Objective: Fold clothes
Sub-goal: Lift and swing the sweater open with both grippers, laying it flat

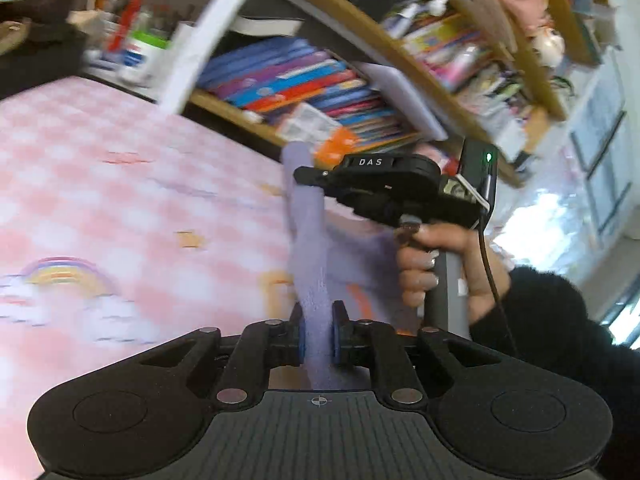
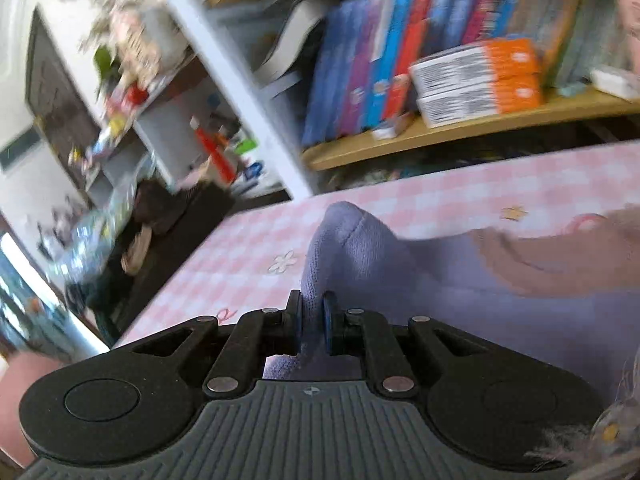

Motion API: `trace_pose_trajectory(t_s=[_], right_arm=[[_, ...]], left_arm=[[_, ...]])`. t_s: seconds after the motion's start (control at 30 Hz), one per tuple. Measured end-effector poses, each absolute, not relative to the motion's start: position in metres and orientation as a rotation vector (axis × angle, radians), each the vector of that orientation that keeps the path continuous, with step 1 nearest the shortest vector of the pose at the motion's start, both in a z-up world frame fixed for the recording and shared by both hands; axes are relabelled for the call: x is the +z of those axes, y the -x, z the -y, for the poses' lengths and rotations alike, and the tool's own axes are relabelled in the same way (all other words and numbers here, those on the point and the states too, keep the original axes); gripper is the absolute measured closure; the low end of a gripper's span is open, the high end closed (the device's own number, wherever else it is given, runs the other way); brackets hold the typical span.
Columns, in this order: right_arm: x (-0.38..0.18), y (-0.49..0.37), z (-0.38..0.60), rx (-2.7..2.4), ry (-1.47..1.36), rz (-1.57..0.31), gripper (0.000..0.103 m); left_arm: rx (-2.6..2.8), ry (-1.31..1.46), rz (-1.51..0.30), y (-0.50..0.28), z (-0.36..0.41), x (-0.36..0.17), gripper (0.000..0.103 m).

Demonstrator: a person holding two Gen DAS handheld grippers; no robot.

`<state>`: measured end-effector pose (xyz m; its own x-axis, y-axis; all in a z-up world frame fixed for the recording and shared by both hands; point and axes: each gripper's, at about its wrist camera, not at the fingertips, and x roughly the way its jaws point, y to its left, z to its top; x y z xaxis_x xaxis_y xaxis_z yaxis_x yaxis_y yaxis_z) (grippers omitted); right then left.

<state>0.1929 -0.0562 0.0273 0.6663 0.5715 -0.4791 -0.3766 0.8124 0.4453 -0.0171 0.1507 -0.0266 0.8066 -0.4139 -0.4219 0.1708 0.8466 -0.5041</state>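
Pinching purple garment (image 1: 310, 240) in both tongs, left (image 1: 319, 334) and right (image 2: 313, 326) (frames blurry); keep edge taut, lay flat on pink checked sheet (image 1: 120, 168).

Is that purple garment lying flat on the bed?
No, partly lifted: the purple garment is pinched in both the left gripper and right gripper.

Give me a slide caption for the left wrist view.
Left gripper and right gripper both pinch the lavender garment above the pink checked bedsheet.
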Motion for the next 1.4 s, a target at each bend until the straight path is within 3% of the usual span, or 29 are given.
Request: trace_pose_trajectory(t_s=[0.13, 0.23, 0.4, 0.47, 0.53, 0.7, 0.9, 1.2, 1.3, 1.4], right_arm=[[0.019, -0.193, 0.026, 0.567, -0.253, -0.660, 0.091], [0.022, -0.186, 0.021, 0.591, -0.241, -0.698, 0.068], [0.046, -0.130, 0.061, 0.656, -0.176, -0.647, 0.058], [0.053, -0.098, 0.088, 0.663, -0.150, -0.624, 0.054], [0.054, -0.068, 0.114, 0.631, -0.109, -0.609, 0.052], [0.038, -0.012, 0.176, 0.365, 0.021, -0.601, 0.053], [0.014, 0.014, 0.219, 0.272, -0.048, -0.662, 0.064], [0.006, 0.034, 0.219, 0.235, 0.013, -0.600, 0.064], [0.006, 0.034, 0.219, 0.236, 0.016, -0.598, 0.063], [0.006, 0.034, 0.219, 0.240, 0.011, -0.599, 0.062]], left_arm=[[-0.243, 0.410, -0.506, 0.037, -0.166, -0.010, 0.070], [-0.210, 0.372, -0.469, 0.040, -0.173, 0.003, 0.068], [-0.245, 0.276, -0.401, 0.039, -0.159, 0.030, 0.064], [-0.299, 0.226, -0.387, 0.032, -0.141, 0.040, 0.054], [-0.364, 0.162, -0.377, 0.021, -0.116, 0.048, 0.052], [-0.530, -0.025, -0.407, -0.020, -0.037, 0.051, 0.052], [-0.630, -0.179, -0.544, -0.074, 0.062, 0.021, 0.053], [-0.642, -0.647, -0.518, -0.089, 0.159, -0.024, 0.053], [-0.631, -0.714, -0.481, -0.087, 0.172, -0.030, 0.060], [-0.608, -0.791, -0.447, -0.085, 0.186, -0.036, 0.081]])
